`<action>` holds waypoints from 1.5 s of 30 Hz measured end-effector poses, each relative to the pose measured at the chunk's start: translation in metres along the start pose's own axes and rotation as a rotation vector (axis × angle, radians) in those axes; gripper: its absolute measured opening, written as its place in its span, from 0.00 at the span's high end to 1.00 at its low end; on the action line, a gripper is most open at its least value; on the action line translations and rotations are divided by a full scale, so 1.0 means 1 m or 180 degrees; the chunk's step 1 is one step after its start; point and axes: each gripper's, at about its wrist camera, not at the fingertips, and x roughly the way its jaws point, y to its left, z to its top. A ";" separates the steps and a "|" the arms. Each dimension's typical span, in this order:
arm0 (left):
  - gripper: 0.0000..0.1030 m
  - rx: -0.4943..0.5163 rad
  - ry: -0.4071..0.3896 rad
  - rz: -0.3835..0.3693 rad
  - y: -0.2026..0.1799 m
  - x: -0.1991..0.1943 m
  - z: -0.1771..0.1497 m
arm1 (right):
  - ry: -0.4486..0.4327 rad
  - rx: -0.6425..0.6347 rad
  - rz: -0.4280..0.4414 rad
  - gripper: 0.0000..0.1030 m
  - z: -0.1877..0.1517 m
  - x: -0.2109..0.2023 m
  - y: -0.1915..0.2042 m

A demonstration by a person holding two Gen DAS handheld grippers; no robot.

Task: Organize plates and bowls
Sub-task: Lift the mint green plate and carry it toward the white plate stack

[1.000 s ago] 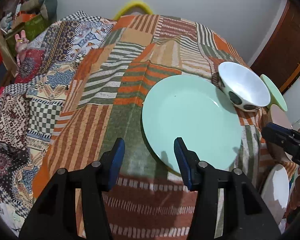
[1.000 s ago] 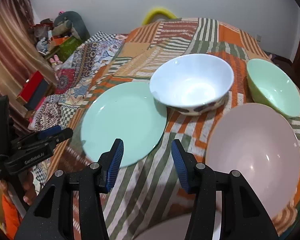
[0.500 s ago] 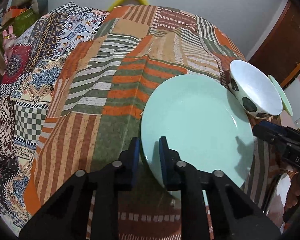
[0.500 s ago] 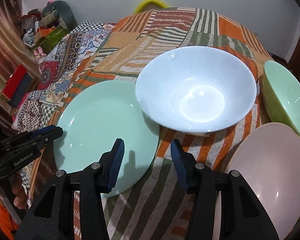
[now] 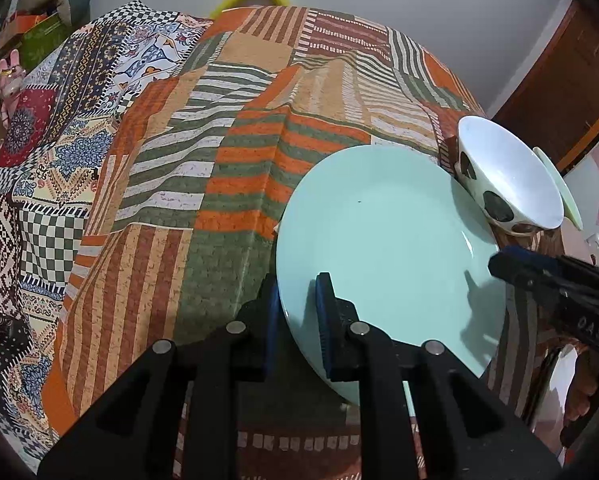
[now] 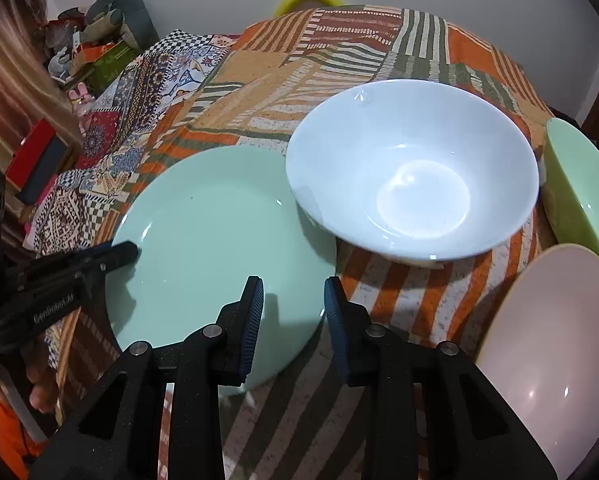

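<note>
Mid-grab on the mint plate; left gripper clamped on its near rim, far edge just beside the white bowl on the patchwork cloth; right gripper hanging open over the plate's edge, holding nothing; next up probably lifting it level, clear of that bowl, toward the pink plate.

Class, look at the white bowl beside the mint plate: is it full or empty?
Empty. The right wrist view shows the white bowl with its bare glossy bottom visible, nothing inside.
</note>
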 end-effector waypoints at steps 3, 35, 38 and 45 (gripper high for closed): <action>0.83 -0.0010 0.0031 -0.0009 0.000 0.001 -0.001 | 0.0062 0.0039 -0.0064 0.72 0.008 0.006 -0.004; 0.81 -0.0062 0.0103 0.0013 0.008 -0.025 -0.031 | 0.0188 -0.0224 0.0098 0.81 -0.010 0.000 0.020; 0.81 -0.0079 0.0017 -0.0059 0.003 -0.044 -0.034 | 0.0078 -0.0218 0.0163 0.81 -0.012 -0.016 0.018; 0.81 0.0035 -0.0240 -0.0105 -0.021 -0.092 -0.043 | -0.0233 -0.0139 0.0183 0.81 -0.022 -0.056 0.016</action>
